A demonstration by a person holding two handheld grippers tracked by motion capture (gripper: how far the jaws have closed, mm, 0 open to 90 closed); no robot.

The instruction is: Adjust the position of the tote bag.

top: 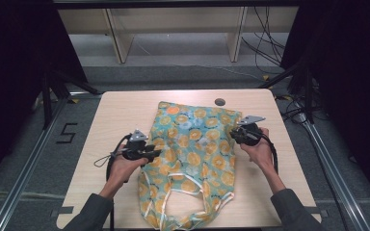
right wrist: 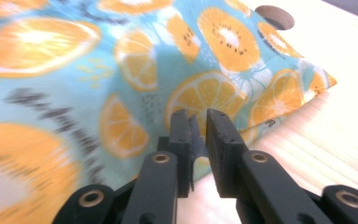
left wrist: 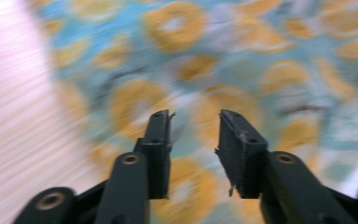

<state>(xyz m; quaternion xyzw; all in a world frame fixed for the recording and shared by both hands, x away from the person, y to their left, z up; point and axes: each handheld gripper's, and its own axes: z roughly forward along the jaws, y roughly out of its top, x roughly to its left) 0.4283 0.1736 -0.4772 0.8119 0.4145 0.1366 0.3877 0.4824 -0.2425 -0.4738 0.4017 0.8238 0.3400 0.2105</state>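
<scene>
A teal cloth bag (top: pixel 192 144) printed with orange slices lies flat on the wooden table (top: pixel 120 110), its white-trimmed handles (top: pixel 188 192) toward the near edge. My left gripper (top: pixel 156 154) sits at the bag's left edge, and its jaws stand open over the fabric (left wrist: pixel 261 56) with nothing between them. The left gripper view is blurred by motion. My right gripper (top: pixel 233 134) is at the bag's right edge. Its jaws (right wrist: pixel 196 114) are close together with a narrow gap and point at the bag's side hem (right wrist: pixel 121 70); no cloth is between them.
A round hole (top: pixel 219 102) in the table lies just beyond the bag's far corner, also seen as the hole (right wrist: pixel 274 16) in the right gripper view. Bare wood flanks the bag on both sides. Wooden frame legs (top: pixel 120 43) and floor cables (top: pixel 265 48) lie beyond the table.
</scene>
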